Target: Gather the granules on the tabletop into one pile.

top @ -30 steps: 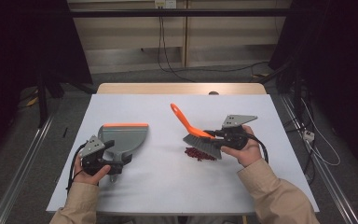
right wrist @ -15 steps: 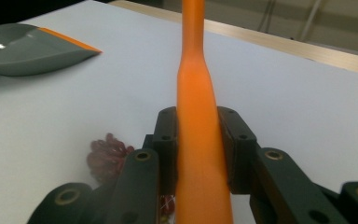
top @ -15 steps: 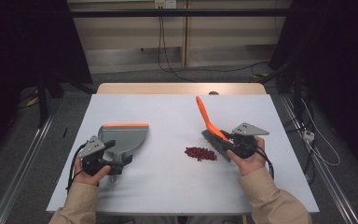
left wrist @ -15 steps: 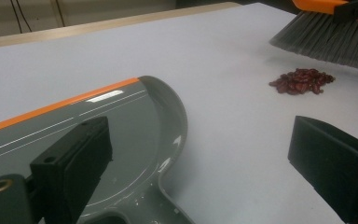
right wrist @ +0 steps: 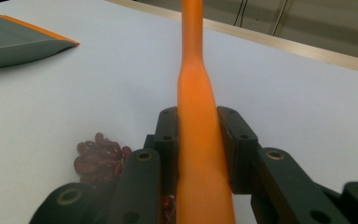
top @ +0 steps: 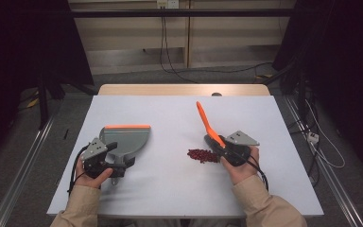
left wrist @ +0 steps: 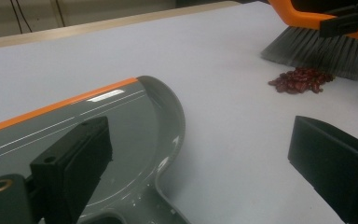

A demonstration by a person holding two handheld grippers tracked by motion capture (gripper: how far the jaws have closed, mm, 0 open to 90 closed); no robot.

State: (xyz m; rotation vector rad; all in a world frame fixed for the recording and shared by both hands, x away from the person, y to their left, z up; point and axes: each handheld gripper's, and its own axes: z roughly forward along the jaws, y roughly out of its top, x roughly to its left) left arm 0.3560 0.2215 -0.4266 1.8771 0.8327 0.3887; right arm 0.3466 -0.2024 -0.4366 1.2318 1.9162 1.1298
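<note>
A grey dustpan (top: 125,139) with an orange front lip lies flat on the left of the white table (top: 170,113). My left gripper (top: 119,156) sits at its handle end, jaws wide open; in the left gripper view the dustpan (left wrist: 74,126) lies under and between them, not pinched. A small heap of red beans (top: 202,155) lies right of centre. My right gripper (top: 223,147) is shut on the orange handle of a brush (top: 205,124). The grey bristles (left wrist: 317,51) rest just right of the beans (left wrist: 303,79). In the right gripper view the handle (right wrist: 196,140) rises between the pads.
Bare white tabletop separates the dustpan from the beans. A wooden strip (top: 184,89) runs along the far table edge. Cables (top: 170,56) lie on the floor behind the table, and metal rails (top: 23,165) flank it on both sides.
My right gripper carried the brush to the right and down, off the beans to their right side, and its handle swung more upright. The left gripper and dustpan stayed put.
</note>
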